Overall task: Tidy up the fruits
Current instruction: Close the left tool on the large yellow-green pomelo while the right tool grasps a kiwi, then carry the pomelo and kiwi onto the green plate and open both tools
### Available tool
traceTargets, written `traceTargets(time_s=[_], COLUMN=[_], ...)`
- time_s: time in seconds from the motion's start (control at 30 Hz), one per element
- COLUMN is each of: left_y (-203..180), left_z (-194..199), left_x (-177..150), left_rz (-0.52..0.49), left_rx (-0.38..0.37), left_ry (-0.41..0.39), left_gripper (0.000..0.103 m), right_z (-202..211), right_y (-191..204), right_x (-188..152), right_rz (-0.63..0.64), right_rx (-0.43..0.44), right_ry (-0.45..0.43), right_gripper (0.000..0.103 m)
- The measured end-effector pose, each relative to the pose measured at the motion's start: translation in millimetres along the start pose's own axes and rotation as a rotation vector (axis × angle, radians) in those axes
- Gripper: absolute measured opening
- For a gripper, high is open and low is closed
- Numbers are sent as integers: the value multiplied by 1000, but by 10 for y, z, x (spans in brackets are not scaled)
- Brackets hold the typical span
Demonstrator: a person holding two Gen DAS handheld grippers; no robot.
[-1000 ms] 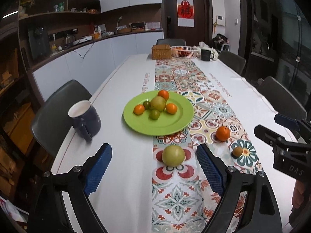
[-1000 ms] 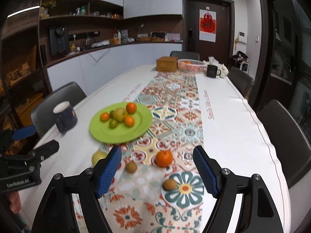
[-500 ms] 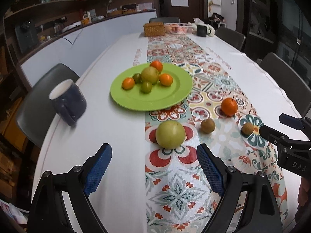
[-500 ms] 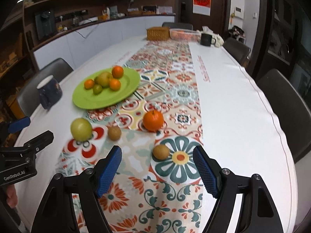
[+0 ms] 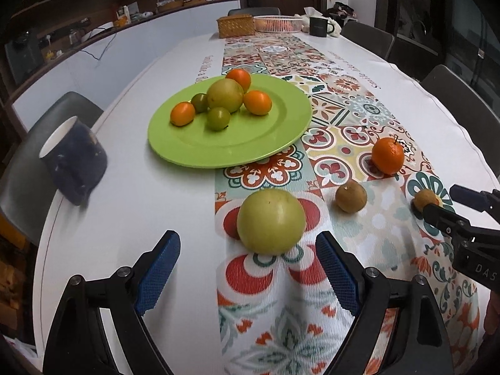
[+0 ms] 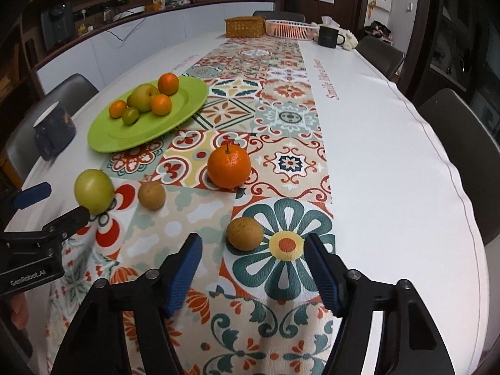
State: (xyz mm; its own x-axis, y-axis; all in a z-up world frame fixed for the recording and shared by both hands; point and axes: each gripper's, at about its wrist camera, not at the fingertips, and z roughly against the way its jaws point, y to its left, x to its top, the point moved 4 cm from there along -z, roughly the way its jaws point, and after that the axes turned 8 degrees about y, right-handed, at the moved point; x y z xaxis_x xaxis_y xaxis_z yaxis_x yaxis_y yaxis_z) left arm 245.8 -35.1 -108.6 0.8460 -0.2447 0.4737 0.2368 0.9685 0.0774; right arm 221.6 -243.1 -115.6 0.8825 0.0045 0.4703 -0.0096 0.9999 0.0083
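A green plate holds several small fruits, orange and green. On the patterned runner lie a large yellow-green fruit, an orange and two small brown fruits. My left gripper is open and empty, just short of the yellow-green fruit. My right gripper is open and empty, just short of the nearer brown fruit, and it also shows in the left wrist view.
A dark blue mug stands left of the plate near the table's left edge. At the far end are a wicker box, a white basket and a black mug. Dark chairs line both sides.
Both grippers have moved down and forward toward the table. The yellow-green fruit now lies close before the left fingers and a brown fruit close before the right fingers. Both stay open.
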Motion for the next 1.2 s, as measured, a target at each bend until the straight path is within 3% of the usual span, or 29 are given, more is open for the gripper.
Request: traceTargets(time_s=[0.3, 0.43, 0.53, 0.87, 1.2], left_y=[-44, -89, -101, -102, -54], left_z=[-210, -210, -201, -125, 287], left_x=[111, 104, 103, 89, 93], left_rz=[19, 13, 13, 15, 18], left_rx=[-55, -80, -73, -73, -56], left_ry=[49, 50, 47, 30, -47], left_gripper=[66, 50, 50, 50, 50], right_z=[-160, -193, -206, -142, 159], right_y=[13, -8, -7, 47, 126], right_x=[25, 20, 19, 14, 73], right_rz=[2, -8, -9, 6, 36], right_rx=[13, 36, 56, 78, 107], right_ry=[35, 45, 47, 29, -46], right_gripper=[52, 40, 30, 30, 30])
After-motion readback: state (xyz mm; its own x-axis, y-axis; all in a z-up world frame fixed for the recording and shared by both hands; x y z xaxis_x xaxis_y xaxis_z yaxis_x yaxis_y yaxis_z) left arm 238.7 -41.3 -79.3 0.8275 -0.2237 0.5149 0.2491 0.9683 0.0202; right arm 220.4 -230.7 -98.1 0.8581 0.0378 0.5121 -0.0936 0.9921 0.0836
